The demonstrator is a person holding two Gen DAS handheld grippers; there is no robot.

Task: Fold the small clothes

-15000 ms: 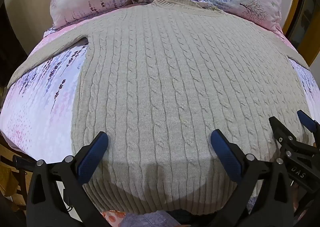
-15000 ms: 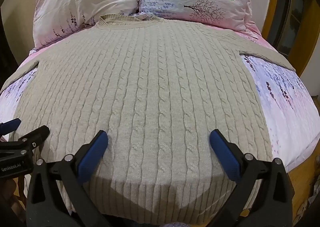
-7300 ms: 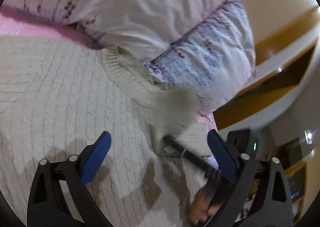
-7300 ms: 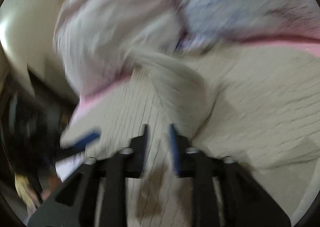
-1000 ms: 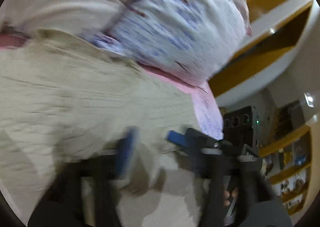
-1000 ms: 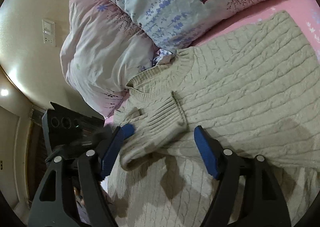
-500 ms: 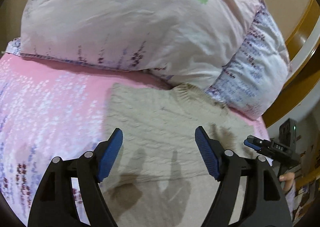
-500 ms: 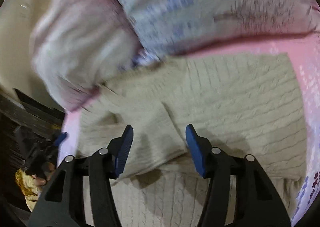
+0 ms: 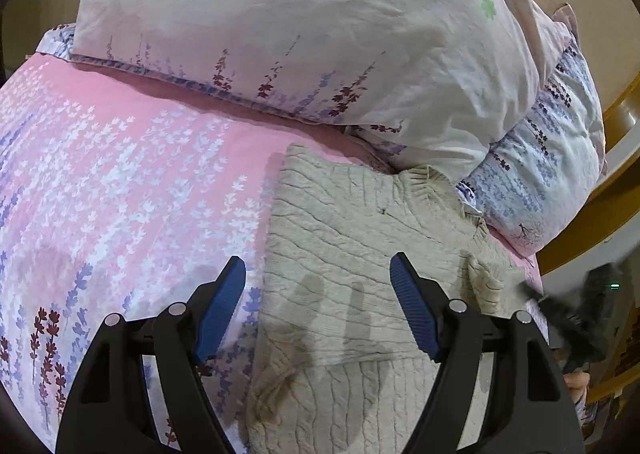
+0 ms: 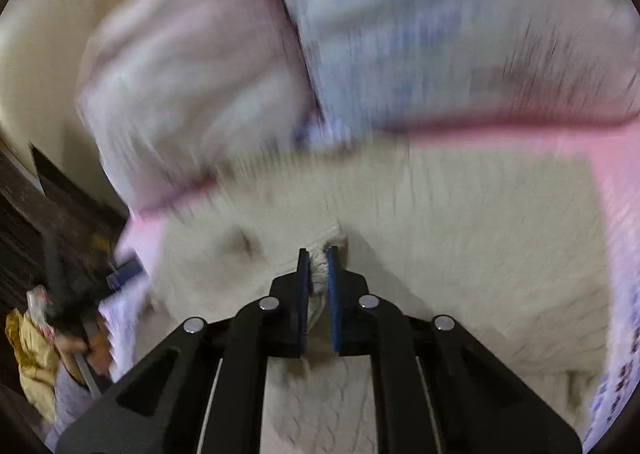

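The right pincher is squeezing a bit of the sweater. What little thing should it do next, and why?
Probably lift the pinched knit a little and carry it across the sweater. The right gripper, whose jaws have just been closing, is shut on a sleeve bunch, while the left gripper hangs open, holding nothing, so the right one must move it.

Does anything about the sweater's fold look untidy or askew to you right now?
Yes: the sweater is bunched near its collar, where the right tongs, which have just been closing, pinch a fold. The left tongs are open.
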